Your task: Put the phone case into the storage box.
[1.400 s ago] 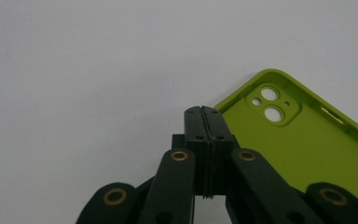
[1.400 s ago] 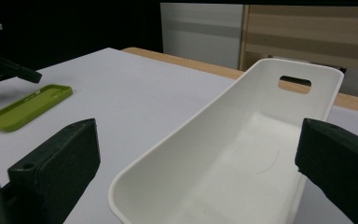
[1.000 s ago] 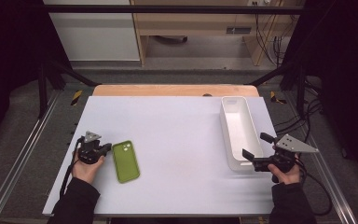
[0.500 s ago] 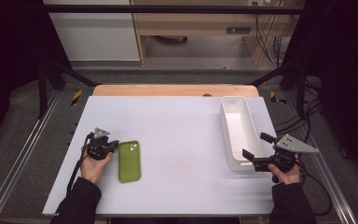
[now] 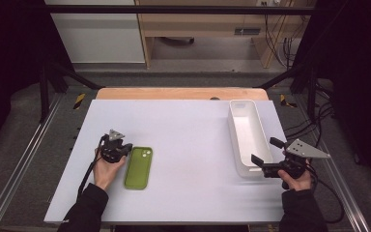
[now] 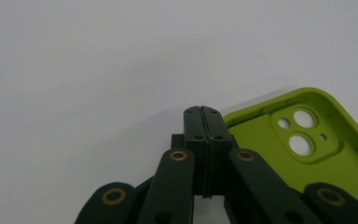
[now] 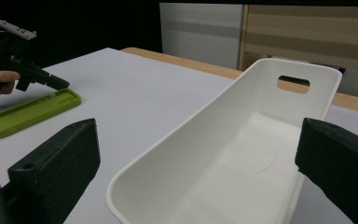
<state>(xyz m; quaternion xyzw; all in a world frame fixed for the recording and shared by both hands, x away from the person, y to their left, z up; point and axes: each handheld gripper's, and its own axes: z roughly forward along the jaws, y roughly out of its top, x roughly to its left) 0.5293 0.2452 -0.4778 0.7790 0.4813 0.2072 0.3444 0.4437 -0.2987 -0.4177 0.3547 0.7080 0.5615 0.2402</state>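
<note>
Over the last second the left claw (image 5: 124,151) has nudged the green phone case (image 5: 138,167) rightward across the table (image 5: 193,145), toward the white bin (image 5: 248,137), so the push looks underway. That claw is fully closed, empty, its tip against the case's top-left edge. At the right, the right claw (image 5: 263,157) has stayed wide open around the bin's near end, holding nothing.

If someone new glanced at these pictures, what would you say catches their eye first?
Most likely the bright green phone case, lying open side up on the white table towards its left, with the left gripper shut right at its camera-end corner. Next, the long white bin near the right edge, with the right gripper open at its near end.
</note>
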